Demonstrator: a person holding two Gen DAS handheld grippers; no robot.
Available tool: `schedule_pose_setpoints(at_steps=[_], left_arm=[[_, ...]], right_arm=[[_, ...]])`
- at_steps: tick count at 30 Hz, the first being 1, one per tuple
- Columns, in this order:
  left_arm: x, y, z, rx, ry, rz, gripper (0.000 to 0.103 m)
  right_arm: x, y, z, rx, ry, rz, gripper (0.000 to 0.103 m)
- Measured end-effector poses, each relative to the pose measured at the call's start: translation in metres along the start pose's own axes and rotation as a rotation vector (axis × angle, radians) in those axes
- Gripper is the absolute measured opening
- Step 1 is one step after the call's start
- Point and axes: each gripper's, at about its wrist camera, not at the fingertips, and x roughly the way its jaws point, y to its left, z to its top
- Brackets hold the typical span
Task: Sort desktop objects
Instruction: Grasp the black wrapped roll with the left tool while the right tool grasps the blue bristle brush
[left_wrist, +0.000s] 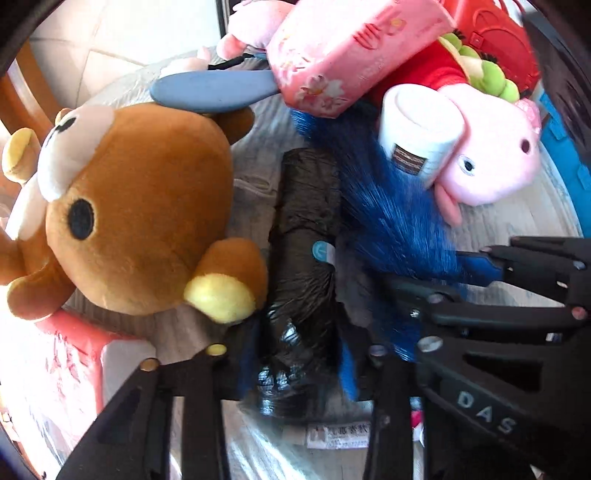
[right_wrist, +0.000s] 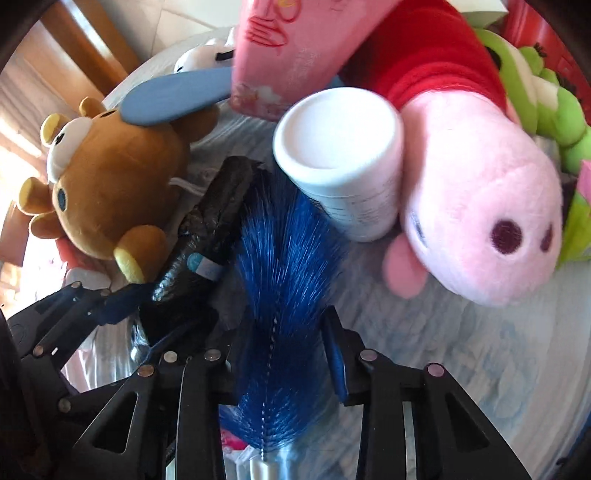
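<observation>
A black roll of bin bags (left_wrist: 306, 258) lies on the table between the fingers of my left gripper (left_wrist: 299, 365), which close against it. The roll also shows in the right wrist view (right_wrist: 207, 229). A blue bottle brush (right_wrist: 284, 295) lies between the open fingers of my right gripper (right_wrist: 280, 354); the pads stand apart from the bristles. The brush also shows in the left wrist view (left_wrist: 399, 221), with the right gripper (left_wrist: 461, 273) around its lower part. A white bottle (right_wrist: 343, 162) lies just beyond the brush tip.
A brown bear plush (left_wrist: 140, 206) lies left of the roll. A pink pig plush (right_wrist: 472, 192) in red lies on the right, a pink tissue pack (left_wrist: 351, 51) and blue paddle brush (left_wrist: 214, 90) behind. A green plush (right_wrist: 546, 99) sits far right.
</observation>
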Motion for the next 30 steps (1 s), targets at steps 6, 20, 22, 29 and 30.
schedule_pose_setpoints(at_steps=[6, 20, 22, 29, 30], left_arm=[[-0.008, -0.015, -0.017, -0.007, 0.021, -0.017, 0.034], [-0.05, -0.052, -0.084, -0.034, 0.022, -0.044, 0.034], [-0.052, -0.058, -0.09, -0.03, 0.027, -0.051, 0.034], [-0.055, -0.101, -0.111, 0.003, 0.069, -0.044, 0.034], [-0.054, -0.102, -0.113, -0.006, 0.079, -0.043, 0.034]], right_arm=[[-0.012, -0.001, -0.021, -0.04, 0.0, -0.025, 0.016], [-0.059, -0.057, -0.152, 0.033, 0.028, -0.029, 0.015], [-0.061, -0.062, -0.165, 0.04, 0.034, -0.024, 0.016], [-0.071, -0.068, -0.185, 0.034, 0.012, -0.045, 0.039], [-0.071, -0.068, -0.176, 0.028, 0.006, -0.057, 0.043]])
